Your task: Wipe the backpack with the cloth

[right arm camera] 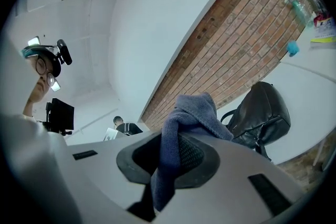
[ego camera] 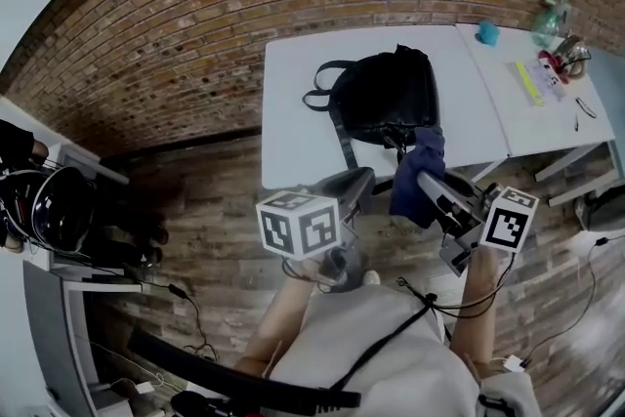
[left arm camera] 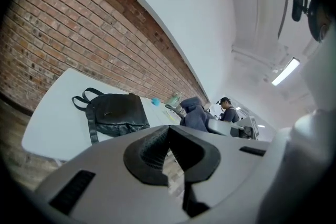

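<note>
R gripper (right arm camera: pixel 168 157) clamped on the blue cloth (right arm camera: pixel 195 110). Only a narrow fold is pinched, rest bunched above the jaws. L gripper (left arm camera: pixel 169 145) jaws together, nothing in them. Black backpack (ego camera: pixel 389 98) lies mid-upper frame on the white table (ego camera: pixel 293 103), strap loop at its left. Both grippers sit below the table edge, clear of the bag.

Risks:
- thin pinch, so cloth prob slips out under wipe drag
- bag not pinned, likely slides w/ the stroke unless L braces it
- strap loop could snag a jaw
</note>
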A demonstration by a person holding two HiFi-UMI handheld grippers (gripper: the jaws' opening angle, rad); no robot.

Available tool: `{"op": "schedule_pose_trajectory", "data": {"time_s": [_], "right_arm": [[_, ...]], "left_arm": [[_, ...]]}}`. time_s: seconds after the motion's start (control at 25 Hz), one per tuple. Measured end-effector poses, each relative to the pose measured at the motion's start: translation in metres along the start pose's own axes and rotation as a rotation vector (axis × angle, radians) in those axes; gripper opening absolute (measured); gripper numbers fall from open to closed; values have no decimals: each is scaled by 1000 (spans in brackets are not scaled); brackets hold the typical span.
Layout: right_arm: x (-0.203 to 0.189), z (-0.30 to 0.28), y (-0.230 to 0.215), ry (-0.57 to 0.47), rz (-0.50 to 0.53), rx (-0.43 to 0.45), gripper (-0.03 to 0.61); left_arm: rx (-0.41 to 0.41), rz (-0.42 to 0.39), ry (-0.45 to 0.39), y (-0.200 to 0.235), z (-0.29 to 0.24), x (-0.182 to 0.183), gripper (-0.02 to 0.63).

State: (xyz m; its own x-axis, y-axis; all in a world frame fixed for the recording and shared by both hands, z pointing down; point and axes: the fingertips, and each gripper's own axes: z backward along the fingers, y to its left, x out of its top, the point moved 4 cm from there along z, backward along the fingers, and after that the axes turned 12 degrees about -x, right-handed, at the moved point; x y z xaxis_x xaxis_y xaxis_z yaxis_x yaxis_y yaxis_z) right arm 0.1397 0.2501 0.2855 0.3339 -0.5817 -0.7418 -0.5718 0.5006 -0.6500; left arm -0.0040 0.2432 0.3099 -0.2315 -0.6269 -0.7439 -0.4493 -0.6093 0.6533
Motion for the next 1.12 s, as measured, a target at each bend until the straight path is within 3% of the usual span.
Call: {"op": "schedule_pose_trajectory", "data": {"time_s": [0.44, 1.12], "right_arm": [[-7, -12, 23, -29, 62, -51, 46], [-12, -14, 21, 14, 70, -70, 46]], "left_arm": [[-79, -12, 31, -2, 6, 1, 5], [-76, -3, 33, 0, 10, -1, 5]]}}
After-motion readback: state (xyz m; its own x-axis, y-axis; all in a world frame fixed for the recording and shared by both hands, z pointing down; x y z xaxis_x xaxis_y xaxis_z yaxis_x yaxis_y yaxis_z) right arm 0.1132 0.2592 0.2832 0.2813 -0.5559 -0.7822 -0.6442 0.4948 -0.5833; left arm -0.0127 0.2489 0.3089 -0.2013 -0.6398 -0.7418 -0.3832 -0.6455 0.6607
